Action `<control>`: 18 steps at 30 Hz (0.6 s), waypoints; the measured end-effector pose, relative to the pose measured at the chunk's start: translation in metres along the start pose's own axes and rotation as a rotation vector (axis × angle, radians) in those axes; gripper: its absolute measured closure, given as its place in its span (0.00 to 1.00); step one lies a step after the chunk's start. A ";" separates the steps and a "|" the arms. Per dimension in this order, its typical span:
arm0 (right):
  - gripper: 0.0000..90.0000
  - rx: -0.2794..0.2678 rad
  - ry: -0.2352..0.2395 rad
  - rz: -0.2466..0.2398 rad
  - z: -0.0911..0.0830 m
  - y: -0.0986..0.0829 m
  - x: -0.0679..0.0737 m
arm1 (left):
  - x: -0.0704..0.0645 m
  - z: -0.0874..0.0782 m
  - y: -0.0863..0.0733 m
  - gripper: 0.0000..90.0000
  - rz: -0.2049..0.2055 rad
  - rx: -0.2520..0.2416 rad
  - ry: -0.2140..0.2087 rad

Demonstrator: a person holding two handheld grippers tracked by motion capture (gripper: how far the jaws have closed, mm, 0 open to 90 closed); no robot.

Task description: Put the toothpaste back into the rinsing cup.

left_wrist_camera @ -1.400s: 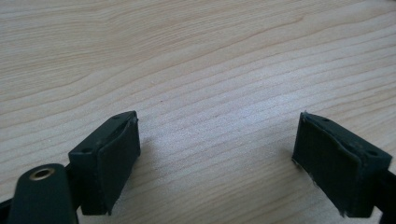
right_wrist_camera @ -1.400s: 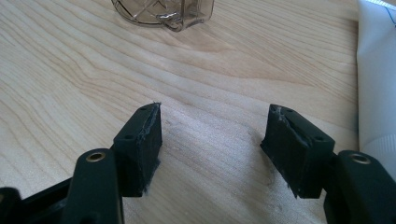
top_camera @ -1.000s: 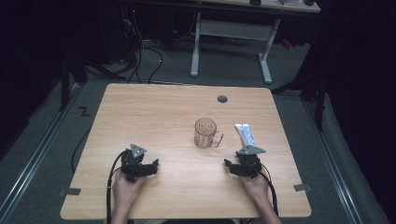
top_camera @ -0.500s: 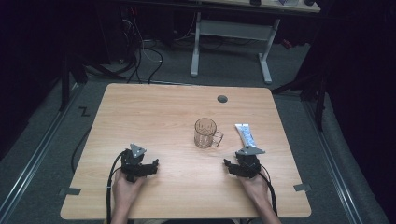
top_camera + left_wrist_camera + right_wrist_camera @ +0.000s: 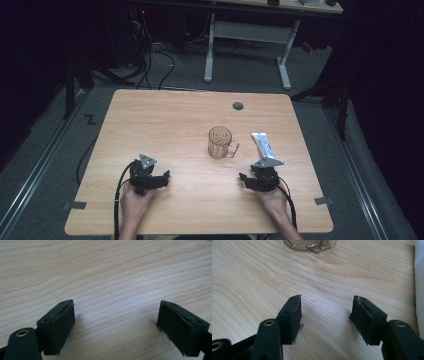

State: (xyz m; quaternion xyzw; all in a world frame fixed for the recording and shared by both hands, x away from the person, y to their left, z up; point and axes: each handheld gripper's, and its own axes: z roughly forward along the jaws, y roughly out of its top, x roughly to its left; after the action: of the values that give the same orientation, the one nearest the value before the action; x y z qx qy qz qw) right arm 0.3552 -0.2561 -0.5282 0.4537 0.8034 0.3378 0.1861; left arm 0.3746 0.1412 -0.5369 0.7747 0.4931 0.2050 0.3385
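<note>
On the wooden table (image 5: 170, 125) a clear glass mug (image 5: 220, 142) stands upright ahead of the right gripper (image 5: 256, 179), a little to the left of its jaws, and a white tube (image 5: 263, 145) lies flat just beyond the same jaws, slightly to their right. The mug and the tube are near each other but not touching. A small grey cap (image 5: 238, 105) sits in the table far ahead. Nothing stands between the jaws and these two things. Both hands rest low on the near part of the table, each one holding its gripper pointed forward and inward. The left gripper (image 5: 152, 180) has its jaws wide apart over bare wood, holding nothing. The right gripper also has its jaws apart and empty, with the mug's base beyond their tips and the tube at the right edge.
</note>
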 end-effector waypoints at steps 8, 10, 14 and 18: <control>0.50 -0.058 0.010 0.015 -0.012 -0.003 0.000 | 0.000 0.000 0.000 0.16 -0.001 0.000 0.000; 0.50 -0.079 0.007 0.014 -0.017 -0.004 -0.001 | 0.000 0.000 0.000 0.16 -0.001 0.000 0.000; 0.49 -0.103 -0.001 0.015 -0.026 -0.006 -0.004 | 0.000 0.000 0.000 0.17 -0.001 0.000 0.000; 0.48 -0.119 -0.005 0.037 -0.034 -0.009 -0.008 | 0.000 0.000 0.000 0.16 0.000 0.000 0.000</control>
State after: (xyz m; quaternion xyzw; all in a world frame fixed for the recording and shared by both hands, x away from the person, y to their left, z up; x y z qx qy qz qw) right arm 0.3339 -0.2791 -0.5108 0.4575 0.7727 0.3875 0.2083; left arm 0.3746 0.1412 -0.5369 0.7748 0.4931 0.2049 0.3384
